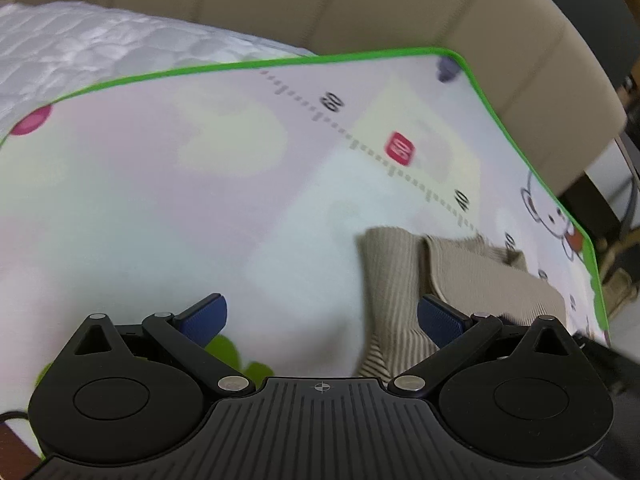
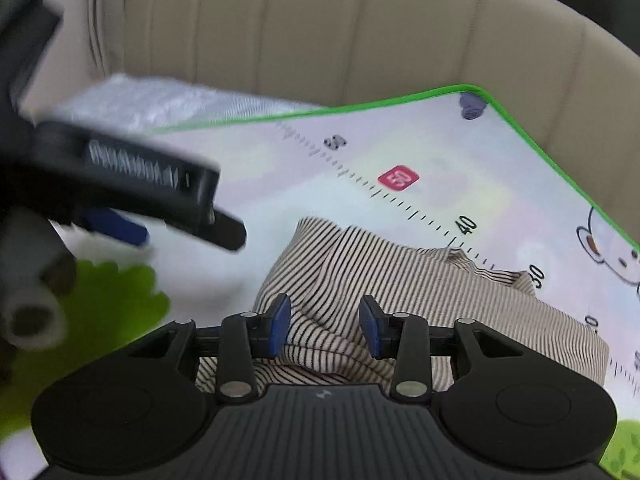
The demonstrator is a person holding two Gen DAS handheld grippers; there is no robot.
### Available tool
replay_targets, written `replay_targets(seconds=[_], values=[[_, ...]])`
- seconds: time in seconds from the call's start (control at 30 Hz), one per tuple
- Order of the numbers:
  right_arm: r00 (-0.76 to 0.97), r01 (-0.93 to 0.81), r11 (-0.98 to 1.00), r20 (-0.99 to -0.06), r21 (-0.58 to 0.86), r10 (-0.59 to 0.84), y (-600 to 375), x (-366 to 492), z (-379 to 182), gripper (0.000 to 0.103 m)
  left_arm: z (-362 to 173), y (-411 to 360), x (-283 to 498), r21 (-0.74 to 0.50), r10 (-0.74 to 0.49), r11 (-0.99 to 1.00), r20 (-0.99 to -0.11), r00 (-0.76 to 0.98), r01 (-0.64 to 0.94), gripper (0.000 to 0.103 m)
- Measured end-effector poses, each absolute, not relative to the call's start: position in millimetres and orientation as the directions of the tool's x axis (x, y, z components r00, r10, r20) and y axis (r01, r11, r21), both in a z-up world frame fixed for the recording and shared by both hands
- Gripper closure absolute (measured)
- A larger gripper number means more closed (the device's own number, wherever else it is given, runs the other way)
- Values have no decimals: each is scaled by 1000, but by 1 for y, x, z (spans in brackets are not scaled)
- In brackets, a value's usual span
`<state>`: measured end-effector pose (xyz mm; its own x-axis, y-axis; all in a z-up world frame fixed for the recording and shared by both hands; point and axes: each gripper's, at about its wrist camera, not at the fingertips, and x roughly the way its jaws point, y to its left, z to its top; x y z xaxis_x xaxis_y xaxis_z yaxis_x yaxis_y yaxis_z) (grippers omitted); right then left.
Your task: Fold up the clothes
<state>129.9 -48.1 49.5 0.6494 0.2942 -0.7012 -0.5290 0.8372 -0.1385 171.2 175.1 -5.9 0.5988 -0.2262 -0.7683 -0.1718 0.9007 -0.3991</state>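
Black housing of the left gripper (image 1: 322, 316) is filling the bottom of the left wrist view, and its two blue pads (image 1: 204, 318) are standing wide apart with nothing between them. Beyond them, a pastel play mat (image 1: 160, 184) with a green edge and a printed ruler scale is lying flat. On it, the striped beige garment (image 1: 472, 280) is resting in a loosely folded heap toward the right. Its left portion is showing just past the right pad, partly behind it, while the left pad is hovering over bare mat. Whether the right pad is touching the cloth cannot be told. A white quilted cover (image 1: 80, 48) is lying beyond the mat's far edge, and a beige padded headboard (image 1: 360, 4) is rising behind it.

Black housing of the right gripper (image 2: 325, 322) is likewise filling the bottom of the right wrist view. Its blue pads are parted to a middling gap, and a raised fold of the striped garment is sitting between them; the pads are not visibly pressing on it. More of the cloth is spreading ahead and to the right across the mat. At left, blurred, the left gripper is hanging above the mat, away from the garment.
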Motion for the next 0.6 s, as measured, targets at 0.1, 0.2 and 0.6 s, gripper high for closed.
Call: replay_targets(seconds=[0.1, 0.2, 0.6], values=[[667, -528, 823, -703, -210, 249, -41, 136, 37, 61, -8, 179, 172, -406, -229, 896, -772, 593, -182, 0], [651, -531, 832, -706, -160, 279, -47, 142, 39, 85, -8, 178, 173, -410, -239, 896, -771, 590, -172, 0], [680, -383, 878, -556, 287, 478, -72, 164, 103, 93, -7, 195, 173, -457, -223, 852, -759, 612, -257, 0]])
